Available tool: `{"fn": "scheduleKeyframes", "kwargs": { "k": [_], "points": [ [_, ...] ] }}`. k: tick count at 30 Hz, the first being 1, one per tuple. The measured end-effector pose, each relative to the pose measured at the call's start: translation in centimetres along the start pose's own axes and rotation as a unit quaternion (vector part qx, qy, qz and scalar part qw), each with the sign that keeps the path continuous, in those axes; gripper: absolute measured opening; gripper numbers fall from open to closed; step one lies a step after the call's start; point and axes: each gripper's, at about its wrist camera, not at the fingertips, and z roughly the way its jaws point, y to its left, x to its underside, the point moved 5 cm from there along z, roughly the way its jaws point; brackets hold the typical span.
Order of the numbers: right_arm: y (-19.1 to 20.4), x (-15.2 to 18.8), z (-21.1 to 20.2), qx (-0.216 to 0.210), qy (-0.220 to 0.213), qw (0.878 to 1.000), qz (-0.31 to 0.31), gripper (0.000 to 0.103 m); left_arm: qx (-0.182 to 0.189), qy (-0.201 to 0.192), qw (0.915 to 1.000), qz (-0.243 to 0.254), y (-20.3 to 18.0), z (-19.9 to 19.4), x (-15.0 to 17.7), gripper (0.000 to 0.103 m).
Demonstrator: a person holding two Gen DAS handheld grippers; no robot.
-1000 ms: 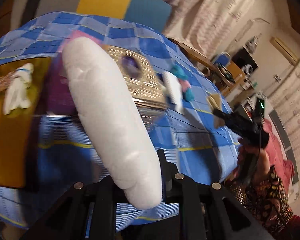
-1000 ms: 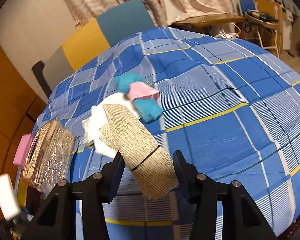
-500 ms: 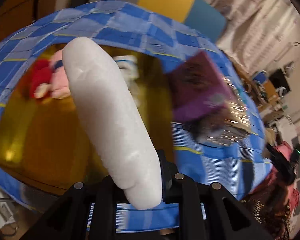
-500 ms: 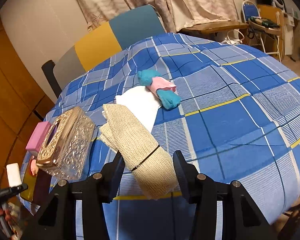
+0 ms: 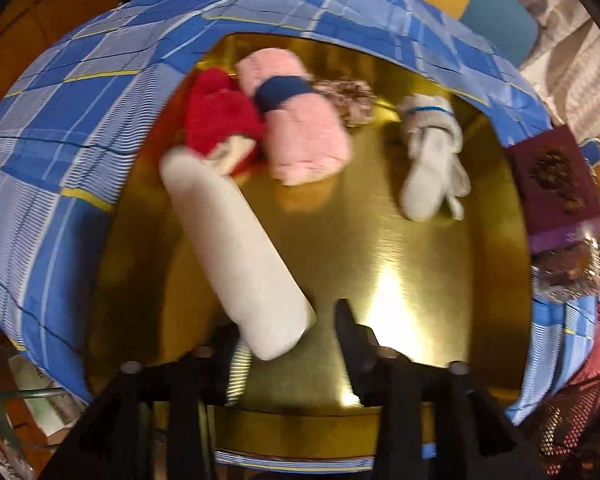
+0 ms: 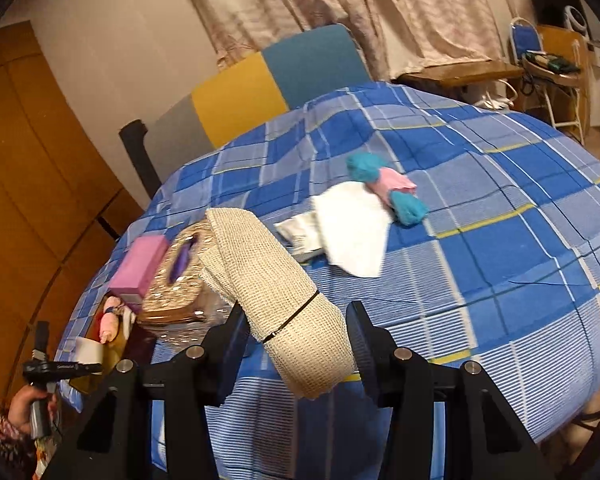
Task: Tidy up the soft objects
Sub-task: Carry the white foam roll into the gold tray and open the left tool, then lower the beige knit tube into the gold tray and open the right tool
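Note:
In the left wrist view my left gripper (image 5: 284, 332) is open above the gold tray (image 5: 400, 248). The white roll (image 5: 236, 256) lies loose between the fingers, leaning on the left one, its far end by a red soft item (image 5: 216, 118). A pink roll with a navy band (image 5: 300, 120) and a white mitten-shaped item (image 5: 432, 160) lie in the tray. In the right wrist view my right gripper (image 6: 296, 340) is shut on a beige mesh roll (image 6: 276, 292) above the blue checked tablecloth (image 6: 500, 248).
A white cloth (image 6: 352, 232) and a teal-and-pink bundle (image 6: 392, 188) lie mid-table. A glittery tissue box (image 6: 180, 280) with a pink block (image 6: 140, 264) stands left of them; a purple box (image 5: 552, 188) borders the tray. A chair (image 6: 260, 92) stands behind the table.
My left gripper has swung from the tissue box over to the tray, lowered, and opened, letting go of the white roll. My right gripper has drawn back and up with the mesh roll.

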Motion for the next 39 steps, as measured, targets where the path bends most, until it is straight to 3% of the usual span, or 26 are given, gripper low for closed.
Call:
{"fn": "scheduleKeyframes", "kwargs": {
  "k": [3,7,10,15,19,28,39],
  "points": [
    [1.7,0.2,-0.1,-0.005,0.0,1.0,-0.014,0.05,-0.013,-0.01,0.9998,-0.01,1.3,-0.4,0.0,0.046],
    [4.1,0.5,-0.4,-0.016,-0.004,0.999,-0.037,0.05,-0.015,-0.069,0.9965,-0.045,2.7,-2.9,0.8,0.048],
    [6.3,0.7,-0.6,-0.03,-0.005,0.998,-0.057,0.05,-0.018,-0.13,0.9868,-0.095,3.8,-5.4,1.9,0.048],
    [11.1,1.4,-0.3,-0.074,0.006,0.994,-0.084,0.05,0.031,-0.199,0.9707,-0.131,2.8,-7.2,5.2,0.049],
    [16.0,2.6,1.1,-0.117,0.028,0.987,-0.11,0.05,0.054,-0.21,0.9682,-0.125,1.2,-7.0,7.0,0.049],
    [26.1,7.3,6.3,-0.185,0.108,0.963,-0.161,0.05,0.045,-0.216,0.9702,-0.101,0.1,-7.4,8.8,0.049],
    [34.1,11.1,13.5,-0.186,0.18,0.942,-0.213,0.05,0.032,-0.239,0.9587,-0.151,3.0,-8.2,9.4,0.049]
  ]
}}
